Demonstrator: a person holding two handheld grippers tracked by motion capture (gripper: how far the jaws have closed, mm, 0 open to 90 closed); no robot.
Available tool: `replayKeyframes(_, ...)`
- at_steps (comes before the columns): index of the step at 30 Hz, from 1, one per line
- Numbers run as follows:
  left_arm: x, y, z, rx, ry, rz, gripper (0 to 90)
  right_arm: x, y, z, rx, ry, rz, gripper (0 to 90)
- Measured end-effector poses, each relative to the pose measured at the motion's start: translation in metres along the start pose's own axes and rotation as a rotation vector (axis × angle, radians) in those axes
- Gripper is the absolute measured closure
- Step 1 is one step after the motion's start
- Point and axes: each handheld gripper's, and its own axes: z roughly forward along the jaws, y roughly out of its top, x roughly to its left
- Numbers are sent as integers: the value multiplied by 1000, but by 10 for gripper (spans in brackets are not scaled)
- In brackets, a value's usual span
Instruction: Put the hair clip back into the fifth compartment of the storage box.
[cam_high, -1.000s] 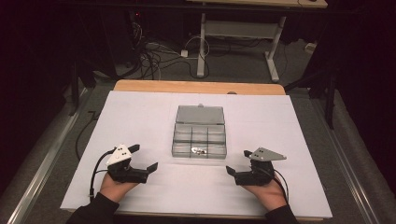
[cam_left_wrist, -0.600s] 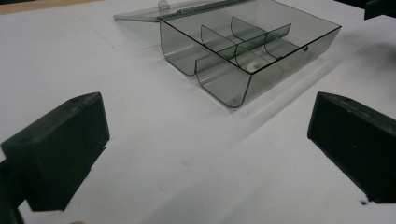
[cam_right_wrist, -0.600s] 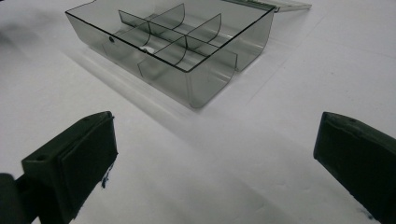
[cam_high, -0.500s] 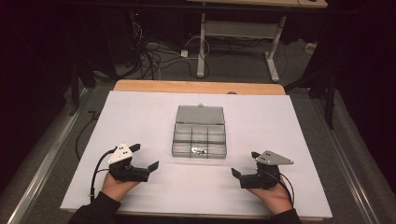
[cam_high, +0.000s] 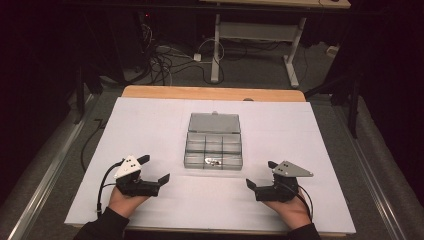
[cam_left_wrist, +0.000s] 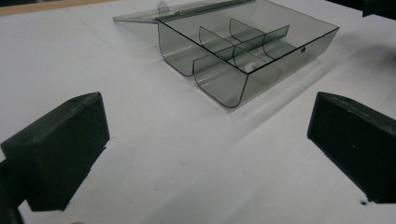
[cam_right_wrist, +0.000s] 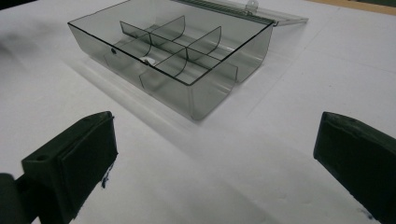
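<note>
On the table there is one sheet of white paper, and on it one clear plastic box with one lid, which lies open flat at the box's 12 o'clock side. Dividers split the box into six compartments, in two rows of three. One small bright object, too small to tell what it is, lies in the middle compartment of the near row. There are two grippers: one left gripper at the box's 8 o'clock and one right gripper at its 4 o'clock. Each has two black jaws spread wide and one grey plate on top. Two hands hold them, one each.
</note>
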Motion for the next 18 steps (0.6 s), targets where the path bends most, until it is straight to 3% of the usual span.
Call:
replayKeyframes(3,-1,0,4,6,-8,-5,0,-2,1,2,0,-6,14,4)
replayKeyframes(9,-3,6,10,27,-33,41,0,-5,4,8,-2,-24,5,4)
replayKeyframes(18,-4,15,17,39,-30,19,0,-4,10,11,-2,-58,-12,5)
